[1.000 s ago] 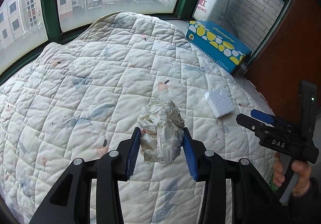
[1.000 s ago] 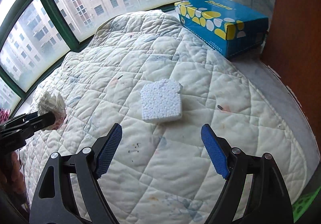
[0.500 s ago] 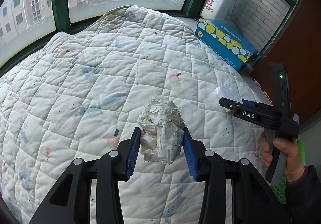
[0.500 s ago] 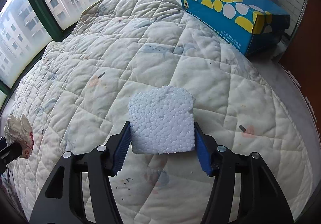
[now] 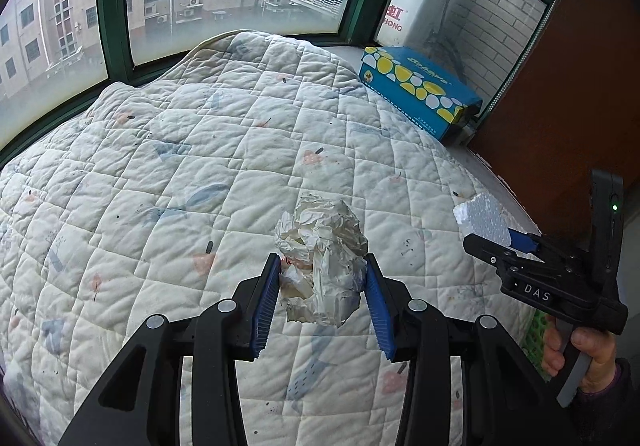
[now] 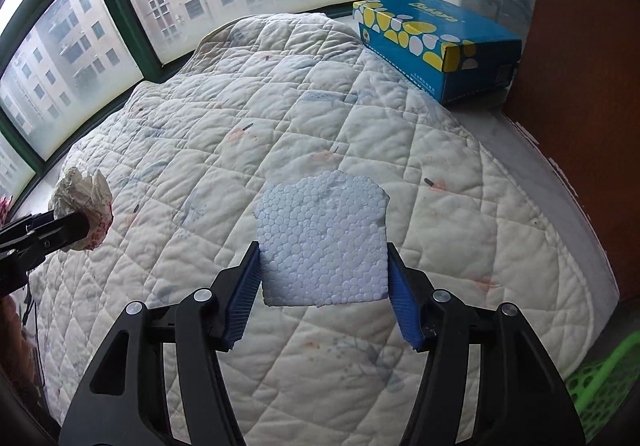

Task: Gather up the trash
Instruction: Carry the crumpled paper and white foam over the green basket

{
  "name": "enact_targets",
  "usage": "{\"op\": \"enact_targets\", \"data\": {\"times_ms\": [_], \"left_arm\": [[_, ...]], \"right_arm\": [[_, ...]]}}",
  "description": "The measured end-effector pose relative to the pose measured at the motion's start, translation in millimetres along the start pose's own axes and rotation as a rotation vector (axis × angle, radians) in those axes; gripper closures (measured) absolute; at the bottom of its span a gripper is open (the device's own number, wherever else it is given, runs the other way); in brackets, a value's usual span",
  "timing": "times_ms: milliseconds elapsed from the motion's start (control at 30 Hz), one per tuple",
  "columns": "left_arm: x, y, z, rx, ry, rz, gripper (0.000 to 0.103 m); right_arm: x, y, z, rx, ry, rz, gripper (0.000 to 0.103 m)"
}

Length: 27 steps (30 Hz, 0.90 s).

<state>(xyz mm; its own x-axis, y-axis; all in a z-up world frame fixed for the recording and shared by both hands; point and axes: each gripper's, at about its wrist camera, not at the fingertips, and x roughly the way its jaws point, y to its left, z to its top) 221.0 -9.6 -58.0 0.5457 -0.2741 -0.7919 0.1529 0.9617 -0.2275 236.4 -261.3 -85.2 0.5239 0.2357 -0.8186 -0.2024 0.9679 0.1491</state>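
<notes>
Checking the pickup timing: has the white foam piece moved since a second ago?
Yes. The foam piece lay on the quilt ahead of the open right gripper; now it is clamped between the pads, apparently lifted off it.

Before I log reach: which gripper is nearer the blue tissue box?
Right. The right gripper, holding the foam piece, sits on the side of the blue tissue box; the left gripper is farther across the quilt.
</notes>
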Motion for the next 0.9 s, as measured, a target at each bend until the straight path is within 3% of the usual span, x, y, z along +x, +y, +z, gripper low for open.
{"op": "enact_targets", "data": {"times_ms": [367, 900], "left_arm": [[-24, -48, -29, 0.049, -0.008, -0.069, 0.063], [-37, -149, -54, 0.19, 0.006, -0.187, 0.063]], "right_arm": [[-77, -5, -56, 0.031, -0.062, -0.041, 0.044], [-169, -64, -134, 0.16, -0.129, -0.162, 0.044]]}}
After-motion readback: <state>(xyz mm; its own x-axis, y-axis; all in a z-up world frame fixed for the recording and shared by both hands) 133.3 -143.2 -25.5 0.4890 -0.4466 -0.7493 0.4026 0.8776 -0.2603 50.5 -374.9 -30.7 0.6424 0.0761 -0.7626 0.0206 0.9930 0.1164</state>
